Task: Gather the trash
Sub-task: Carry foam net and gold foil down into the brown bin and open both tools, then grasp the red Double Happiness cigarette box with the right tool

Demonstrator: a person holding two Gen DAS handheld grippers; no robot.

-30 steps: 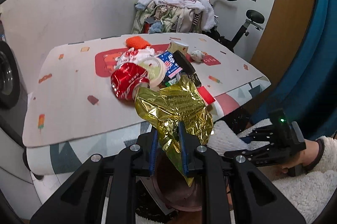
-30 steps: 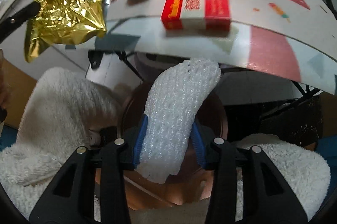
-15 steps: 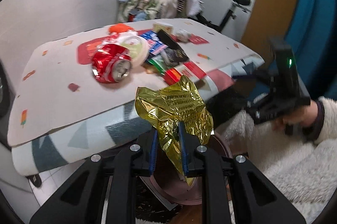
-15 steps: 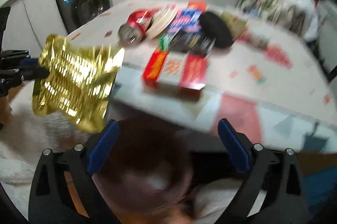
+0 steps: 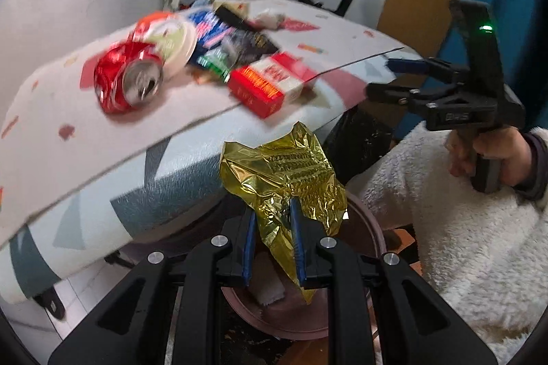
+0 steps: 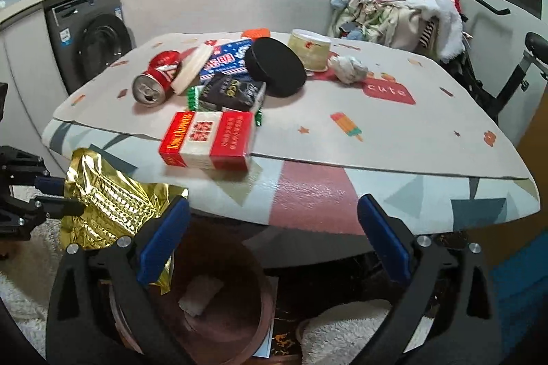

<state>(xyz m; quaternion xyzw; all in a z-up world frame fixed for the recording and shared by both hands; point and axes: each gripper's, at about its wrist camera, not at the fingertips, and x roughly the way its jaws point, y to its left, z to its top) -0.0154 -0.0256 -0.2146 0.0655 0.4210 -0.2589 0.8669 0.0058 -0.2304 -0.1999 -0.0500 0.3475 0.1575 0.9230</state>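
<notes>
Our left gripper [image 5: 272, 240] pinched the gold wrapper [image 5: 284, 173] (above the bin [image 6: 219, 324]); our right gripper [image 6: 274, 238] had just spread its fingers wide, holding nothing.

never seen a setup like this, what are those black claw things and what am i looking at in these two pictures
There is no robot here. A person holds a black two-finger gripper in each hand, and each gripper carries a wide-angle camera looking out along its fingers, which gives one picture per hand.

In the left hand's picture, the left gripper is shut on a crumpled gold foil wrapper above a brown bin. At the right of that picture you see the person's other hand with its gripper.

In the right hand's picture, the right gripper is open and holds nothing; its jaws have just opened. A white foam scrap lies in the bin below.

On the table are trash items: a crushed red can, a red and white box, a black lid.
</notes>
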